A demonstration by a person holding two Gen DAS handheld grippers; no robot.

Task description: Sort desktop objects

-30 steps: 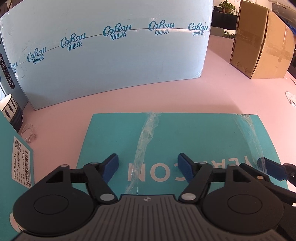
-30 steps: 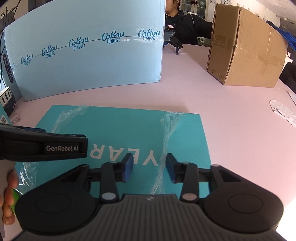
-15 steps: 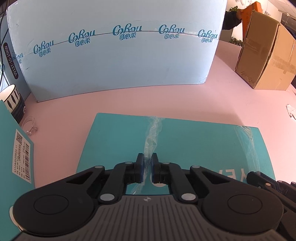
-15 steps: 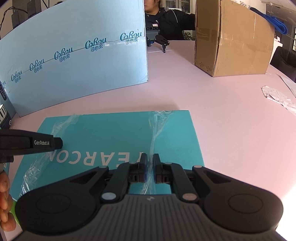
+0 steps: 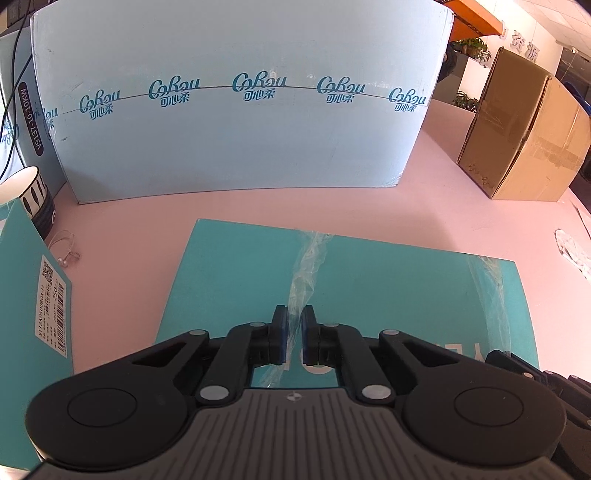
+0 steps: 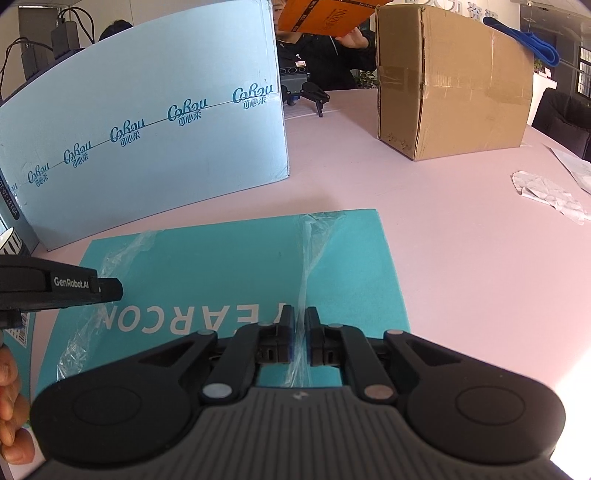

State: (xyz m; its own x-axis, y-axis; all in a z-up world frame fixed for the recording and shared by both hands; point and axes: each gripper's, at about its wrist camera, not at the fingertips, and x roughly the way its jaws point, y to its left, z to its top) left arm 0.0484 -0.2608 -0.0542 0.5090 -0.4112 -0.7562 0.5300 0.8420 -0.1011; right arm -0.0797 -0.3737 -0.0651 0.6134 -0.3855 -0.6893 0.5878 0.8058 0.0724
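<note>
A flat teal box (image 5: pixel 388 295) printed with white lettering lies on the pink surface (image 6: pixel 461 258), near its front edge; two crumpled strips of clear plastic wrap cross its lid from back to front. The left hand-held gripper (image 5: pixel 294 332) is closed on the left plastic strip (image 5: pixel 306 266), which runs between its blue-padded fingers and is pinched there; the right hand-held gripper (image 6: pixel 300 334) is likewise closed on the right plastic strip (image 6: pixel 310 251), the film visibly caught between its pads. In the right wrist view the left hand-held gripper's body enters from the left edge, marked GenRobot.AI, with the fingers of a hand (image 6: pixel 11 398) visible below it.

Behind the teal box stands a large pale blue carton (image 5: pixel 236 110) with repeated teal logos along a seam; it is upright and well apart from the box. A brown cardboard box (image 6: pixel 450 81), taped, stands to the right rear on the same surface. At the left edge of the left wrist view: a second teal box (image 5: pixel 29 314) bearing a barcode label, a white cup with dark markings (image 5: pixel 29 195), and a small clear plastic item (image 5: pixel 66 251) lying beside it. Crumpled white paper (image 6: pixel 546 192) lies at the right. A person in dark clothing (image 6: pixel 325 55) sits beyond the cartons holding an orange item (image 6: pixel 325 14).
</note>
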